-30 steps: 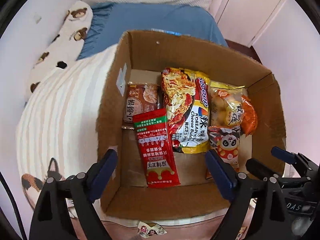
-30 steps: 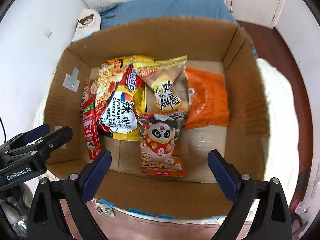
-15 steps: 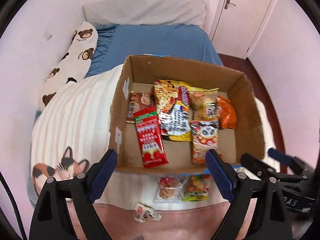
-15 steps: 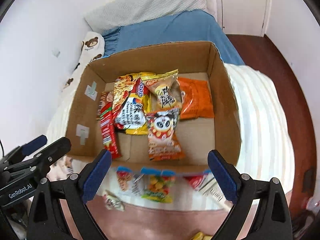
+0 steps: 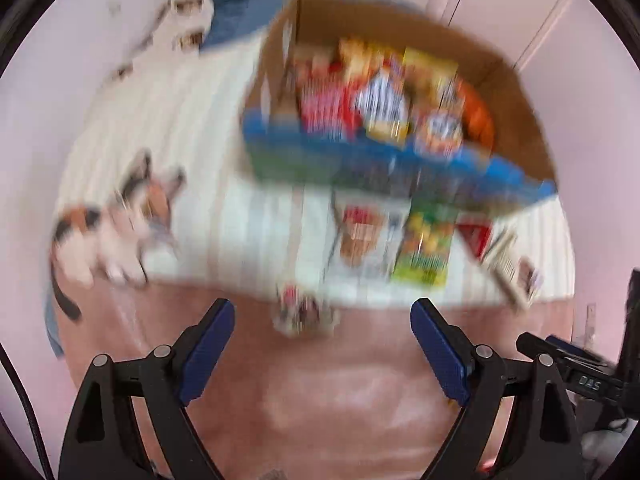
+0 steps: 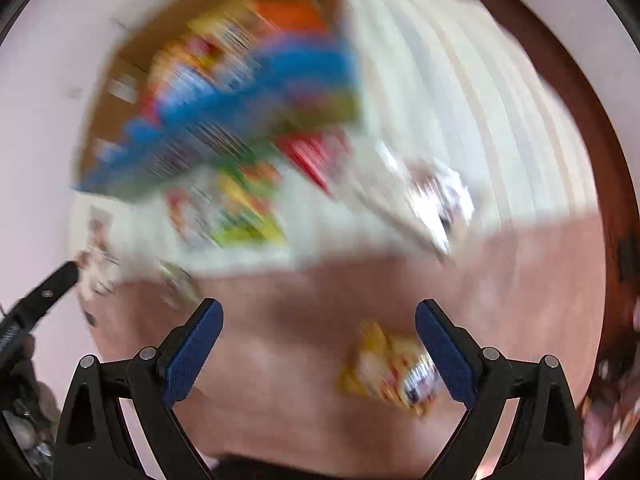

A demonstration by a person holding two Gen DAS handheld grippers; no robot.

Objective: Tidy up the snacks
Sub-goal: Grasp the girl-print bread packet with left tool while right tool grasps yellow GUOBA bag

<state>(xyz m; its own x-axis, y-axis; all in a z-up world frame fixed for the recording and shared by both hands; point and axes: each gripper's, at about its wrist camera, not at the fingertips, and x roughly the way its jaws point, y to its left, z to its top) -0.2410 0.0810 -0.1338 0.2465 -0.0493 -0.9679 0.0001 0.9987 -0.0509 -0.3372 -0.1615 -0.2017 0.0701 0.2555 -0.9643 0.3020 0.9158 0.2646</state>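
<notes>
Both views are blurred by motion. A cardboard box (image 5: pixel 516 92) holding several snack packets (image 5: pixel 384 104) sits on the striped bedding (image 5: pixel 192 120). Loose packets lie in front of it: a green and yellow one (image 5: pixel 426 252), a white and red one (image 5: pixel 364 236) and a small one (image 5: pixel 304 314). My left gripper (image 5: pixel 322 354) is open and empty, pulled back over the pink blanket. My right gripper (image 6: pixel 318 350) is open and empty; a yellow packet (image 6: pixel 390 368) lies just beyond its right finger. The box (image 6: pixel 116 76) shows at upper left in the right wrist view.
A pink blanket (image 5: pixel 320 392) covers the near bed. A cat print (image 5: pixel 112 232) marks the bedding at left. A white door (image 5: pixel 516 4) is behind the box. Dark wooden floor (image 6: pixel 592 92) runs along the right.
Both grippers have pulled back and away from the box, which now sits farther off. Loose packets in front of the box have come into view. Both stay open.
</notes>
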